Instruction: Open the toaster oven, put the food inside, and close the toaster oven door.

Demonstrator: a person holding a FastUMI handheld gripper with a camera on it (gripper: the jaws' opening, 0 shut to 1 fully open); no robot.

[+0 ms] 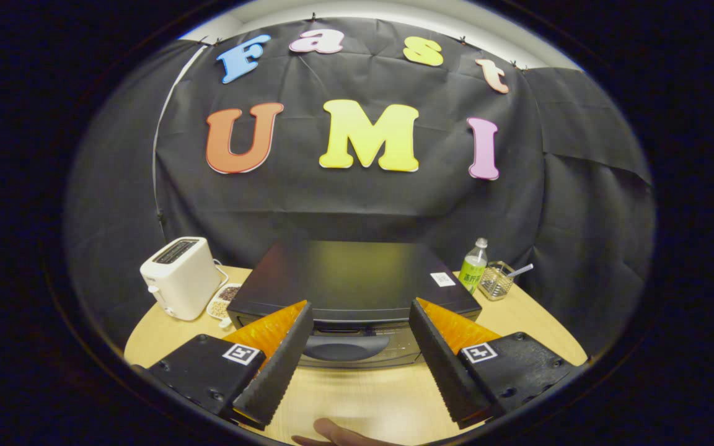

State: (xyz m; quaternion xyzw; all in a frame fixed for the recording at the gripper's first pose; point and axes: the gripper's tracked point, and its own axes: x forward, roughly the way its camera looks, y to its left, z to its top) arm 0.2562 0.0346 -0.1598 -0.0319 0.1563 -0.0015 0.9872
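While the toaster oven (354,291) sits shut just ahead of my jaws, its dark top faces me and its curved door handle (346,347) shows in the gap between my two fingers. My gripper (360,331) is released — the jaws stand wide apart and grip nothing, hovering over the pale wooden tabletop (363,396) with their tips near the oven's front. Beyond my left finger stands a white pop-up toaster (178,277), and just beside it, against the oven's side, lies a small dish of food (225,299). Beyond my right finger, past the oven's corner, a clear bottle with a green label (474,266) stands beside a small wire basket (496,282) — a utensil leans out of it.
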